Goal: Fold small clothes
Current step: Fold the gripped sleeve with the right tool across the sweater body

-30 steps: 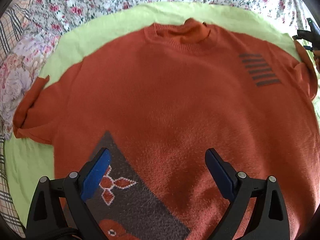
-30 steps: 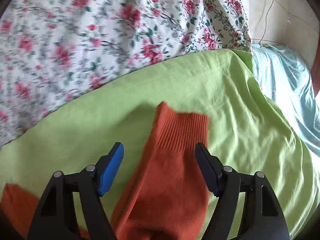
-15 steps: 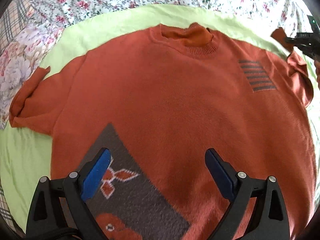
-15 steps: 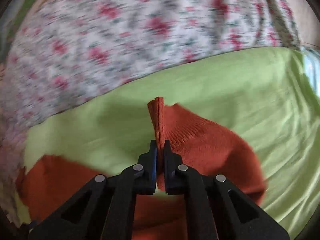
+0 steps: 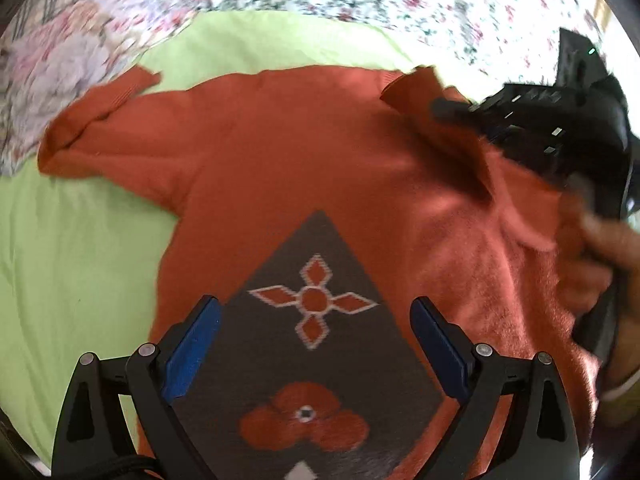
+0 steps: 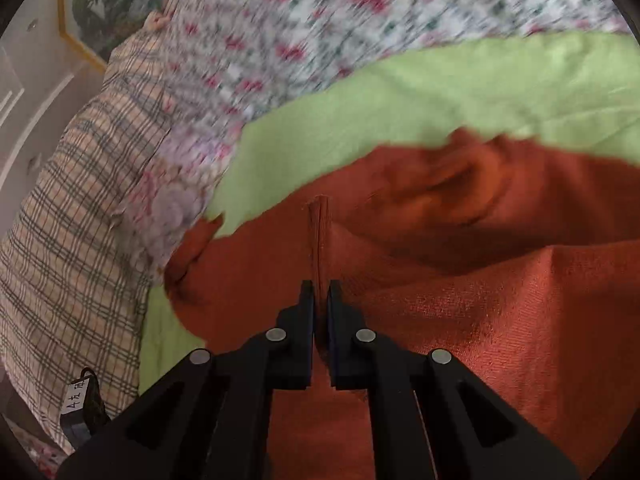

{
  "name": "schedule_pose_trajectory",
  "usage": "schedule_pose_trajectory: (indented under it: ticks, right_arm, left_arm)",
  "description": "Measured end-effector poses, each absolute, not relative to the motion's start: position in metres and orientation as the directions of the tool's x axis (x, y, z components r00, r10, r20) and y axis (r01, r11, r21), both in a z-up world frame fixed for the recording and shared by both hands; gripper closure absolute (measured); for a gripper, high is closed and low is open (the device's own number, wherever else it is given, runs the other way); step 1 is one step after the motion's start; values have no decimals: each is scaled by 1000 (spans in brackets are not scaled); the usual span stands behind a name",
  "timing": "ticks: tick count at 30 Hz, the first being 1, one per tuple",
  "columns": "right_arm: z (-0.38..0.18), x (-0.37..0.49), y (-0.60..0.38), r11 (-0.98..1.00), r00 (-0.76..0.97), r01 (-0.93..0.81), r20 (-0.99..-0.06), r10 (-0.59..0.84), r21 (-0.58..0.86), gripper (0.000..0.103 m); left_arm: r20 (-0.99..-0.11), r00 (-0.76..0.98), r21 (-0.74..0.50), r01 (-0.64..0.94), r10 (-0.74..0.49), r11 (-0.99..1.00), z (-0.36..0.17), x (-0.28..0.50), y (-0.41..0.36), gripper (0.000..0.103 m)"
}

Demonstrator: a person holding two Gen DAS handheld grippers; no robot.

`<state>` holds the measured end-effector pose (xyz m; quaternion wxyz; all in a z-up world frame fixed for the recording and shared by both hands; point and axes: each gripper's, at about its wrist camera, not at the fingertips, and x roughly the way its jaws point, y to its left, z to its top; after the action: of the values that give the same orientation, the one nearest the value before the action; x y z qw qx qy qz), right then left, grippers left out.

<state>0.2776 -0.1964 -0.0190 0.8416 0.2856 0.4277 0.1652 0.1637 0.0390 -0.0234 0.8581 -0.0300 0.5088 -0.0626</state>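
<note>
Orange sweater (image 5: 320, 168) on green sheet (image 5: 80, 248), right claw (image 6: 321, 296) clamped on its sleeve cuff (image 6: 319, 232), left claw (image 5: 316, 344) spread apart above it.

Rust-orange sweater (image 5: 304, 168) shows a grey diamond panel (image 5: 316, 360) with orange-and-white flower motifs; lime-green sheet (image 5: 80, 248) lies beneath, pink-and-white floral bedspread (image 6: 320, 20) at the far side, beige-and-green plaid pillow (image 6: 72, 240) on the left. Blue pads (image 5: 192, 344) line the black left hand-held gripper (image 5: 316, 344).
</note>
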Motion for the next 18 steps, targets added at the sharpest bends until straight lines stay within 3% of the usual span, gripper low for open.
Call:
schedule_pose_trajectory:
  ticks: [7,9,12,14,18]
  right_arm:
    - [-53,291,-138,743,507,-71,-618,601,665,96]
    - [-56,290,-135,746,476,-76,-633,610,662,92]
    - [-57,280,-139,741,457,-62,-641,616,669,72]
    - [-47,263,-152,753,499,-60,-633,591,655,52]
    - [-26,220,-189,782,572,-2,-640,512,624,51]
  left_arm:
    - [-853,476,-216,49,-213,975,-26,173,55,7]
    - [-844,474,-249,66,-250,966,-27,182,54,7]
    - [-832,471,-281,95,-292,955,-28,206,49,7]
    - [-820,459,-325,121,-343,938,-32,229,47,6]
    - [-806,409,-415,125,-428,901,-45,288,46,5]
